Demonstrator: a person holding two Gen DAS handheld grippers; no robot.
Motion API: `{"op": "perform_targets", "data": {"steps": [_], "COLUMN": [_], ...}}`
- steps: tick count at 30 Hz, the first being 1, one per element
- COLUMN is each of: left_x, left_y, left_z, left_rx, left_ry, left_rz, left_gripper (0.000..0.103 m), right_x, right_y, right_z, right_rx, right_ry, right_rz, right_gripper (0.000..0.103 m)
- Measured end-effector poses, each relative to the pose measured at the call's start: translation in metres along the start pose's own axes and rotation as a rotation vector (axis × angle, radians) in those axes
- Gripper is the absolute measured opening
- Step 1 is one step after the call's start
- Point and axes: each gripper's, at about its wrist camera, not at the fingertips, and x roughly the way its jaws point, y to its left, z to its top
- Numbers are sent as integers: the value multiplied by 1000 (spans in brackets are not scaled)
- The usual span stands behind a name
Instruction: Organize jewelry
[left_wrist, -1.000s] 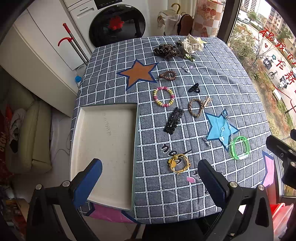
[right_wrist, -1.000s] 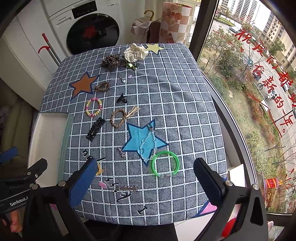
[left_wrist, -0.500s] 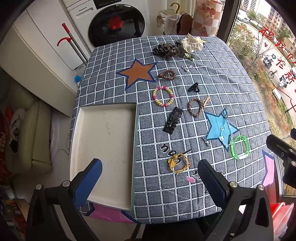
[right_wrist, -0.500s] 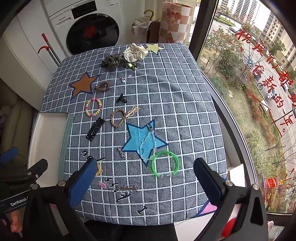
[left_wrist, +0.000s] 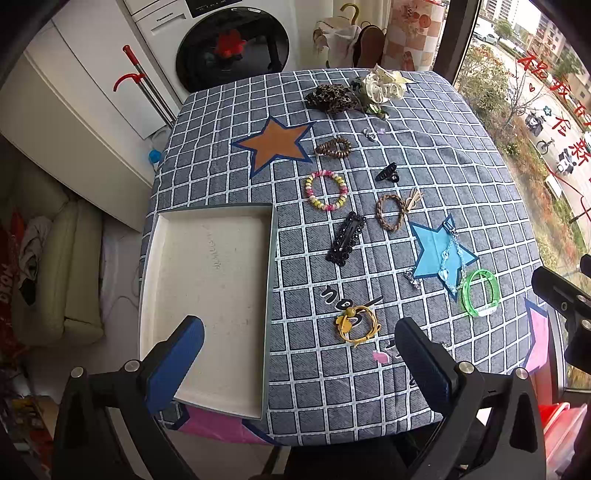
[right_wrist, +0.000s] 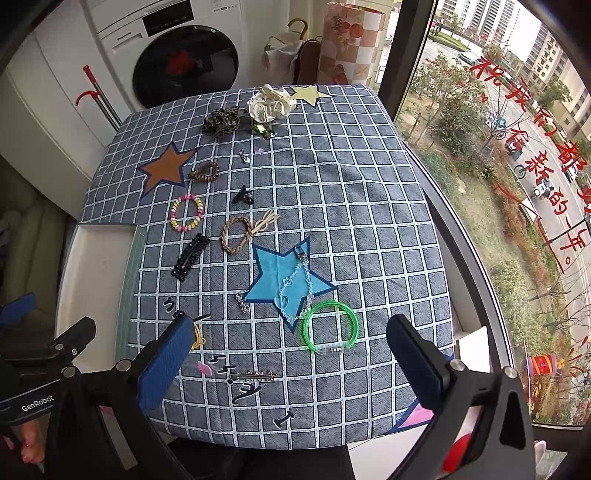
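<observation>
Across the desk (left_wrist: 424, 155) with its grey checked cloth lay the jewelry: a green plastic bangle (right_wrist: 330, 328) beside a pale-blue bead chain (right_wrist: 295, 286), a yellow corded bracelet (left_wrist: 357, 323), a black beaded hair clip (left_wrist: 345, 238). At its left edge sat a shallow white tray (left_wrist: 207, 397), empty. Both the left tool (left_wrist: 299, 356) and the right tool (right_wrist: 290, 349) hung above the near edge, jaws spread wide, gripping nothing.

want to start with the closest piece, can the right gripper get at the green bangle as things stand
Probably yes. The right gripper is open and above the table, and the green bangle lies flat just ahead between its fingers. Nothing covers it; only the clear bead chain touches its far edge.
</observation>
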Motion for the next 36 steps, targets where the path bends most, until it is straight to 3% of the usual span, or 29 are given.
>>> {"op": "perform_targets", "data": {"steps": [22, 30, 36], "left_x": [12, 28, 53], "left_y": [-3, -2, -5], "left_z": [10, 15, 22], "left_rx": [12, 22, 25], "left_ry": [37, 61, 99], "left_rz": [-3, 11, -29], "left_gripper": [103, 103, 103], "right_x": [15, 26, 46], "right_y": [-3, -3, -11], "right_z": [4, 6, 2], "right_rx": [5, 3, 15], "right_ry": [32, 60, 102], "right_rz": [1, 4, 3], "right_gripper": [103, 103, 103]}}
